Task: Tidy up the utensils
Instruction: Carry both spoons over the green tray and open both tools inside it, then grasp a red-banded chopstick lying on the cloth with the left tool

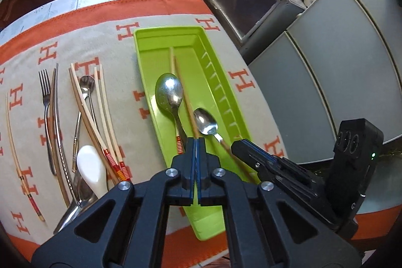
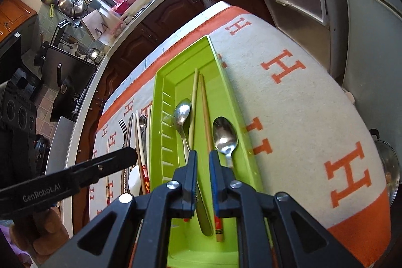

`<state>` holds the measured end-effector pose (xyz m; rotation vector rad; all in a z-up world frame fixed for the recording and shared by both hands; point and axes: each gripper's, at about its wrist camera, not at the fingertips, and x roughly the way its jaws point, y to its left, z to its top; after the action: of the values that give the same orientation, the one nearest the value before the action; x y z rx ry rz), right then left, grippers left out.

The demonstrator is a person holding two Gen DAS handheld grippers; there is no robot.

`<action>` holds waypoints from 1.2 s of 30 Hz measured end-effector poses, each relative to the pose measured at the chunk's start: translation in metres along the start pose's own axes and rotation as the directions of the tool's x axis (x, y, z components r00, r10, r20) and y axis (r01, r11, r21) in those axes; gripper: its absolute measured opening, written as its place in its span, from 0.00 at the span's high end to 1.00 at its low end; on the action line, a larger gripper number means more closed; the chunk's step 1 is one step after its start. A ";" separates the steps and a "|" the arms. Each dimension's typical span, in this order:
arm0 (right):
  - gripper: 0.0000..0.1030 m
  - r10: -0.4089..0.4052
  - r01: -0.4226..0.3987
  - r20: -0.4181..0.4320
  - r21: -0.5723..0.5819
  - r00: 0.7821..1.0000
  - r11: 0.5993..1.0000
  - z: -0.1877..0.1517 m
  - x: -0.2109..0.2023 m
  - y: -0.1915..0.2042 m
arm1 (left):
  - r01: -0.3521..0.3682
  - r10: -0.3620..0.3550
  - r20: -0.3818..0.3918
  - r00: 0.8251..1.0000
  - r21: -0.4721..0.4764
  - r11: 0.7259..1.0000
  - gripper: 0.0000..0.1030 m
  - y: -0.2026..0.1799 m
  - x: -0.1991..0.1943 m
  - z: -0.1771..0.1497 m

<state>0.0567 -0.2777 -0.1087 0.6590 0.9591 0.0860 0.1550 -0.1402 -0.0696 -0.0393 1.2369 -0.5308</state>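
A lime-green tray (image 1: 140,62) (image 2: 155,104) lies lengthwise on the H-patterned cloth. Inside it are two metal spoons (image 1: 169,93) (image 1: 206,123) and two chopsticks (image 2: 193,102) (image 2: 204,104). My left gripper (image 1: 196,142) is shut with nothing between its pads and hovers over the tray's near half; in the right wrist view it (image 2: 130,156) sits left of the tray. My right gripper (image 2: 203,155) stands slightly open over the tray, and the brown chopstick lies beneath its right finger (image 2: 213,167), not pinched.
Loose on the cloth left of the tray lie a fork (image 1: 45,92), several chopsticks (image 1: 100,117), a white ceramic spoon (image 1: 90,167) and other metal cutlery. Grey cabinets (image 1: 326,67) stand right of the table. A person's hand (image 2: 37,225) holds the left gripper.
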 end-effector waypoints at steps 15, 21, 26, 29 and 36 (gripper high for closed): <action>0.89 -0.009 0.008 -0.040 -0.022 0.999 1.000 -0.013 -0.002 0.012 | -0.095 0.095 -0.002 0.995 -0.020 0.995 1.00 0.035 -0.018 -0.041; 0.89 -0.012 0.009 -0.067 -0.044 0.998 0.999 -0.026 -0.004 0.025 | -0.146 0.145 -0.010 0.989 -0.048 0.988 1.00 0.056 -0.033 -0.076; 0.89 -0.011 0.005 -0.079 -0.078 0.997 0.997 -0.038 -0.006 0.043 | -0.181 0.182 -0.002 0.983 -0.075 0.981 0.99 0.075 -0.048 -0.099; 0.89 -0.011 0.002 -0.085 -0.102 0.996 0.995 -0.043 -0.007 0.055 | -0.193 0.195 0.009 0.981 -0.091 0.977 0.87 0.085 -0.057 -0.108; 0.89 -0.013 -0.006 -0.111 -0.168 0.994 0.986 -0.055 -0.001 0.088 | -0.212 0.223 0.069 0.972 -0.133 0.968 0.61 0.108 -0.086 -0.128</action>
<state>0.0323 -0.1808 -0.0806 0.5012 1.0484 0.2006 0.0594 0.0222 -0.0706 -0.0303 1.1748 -0.2578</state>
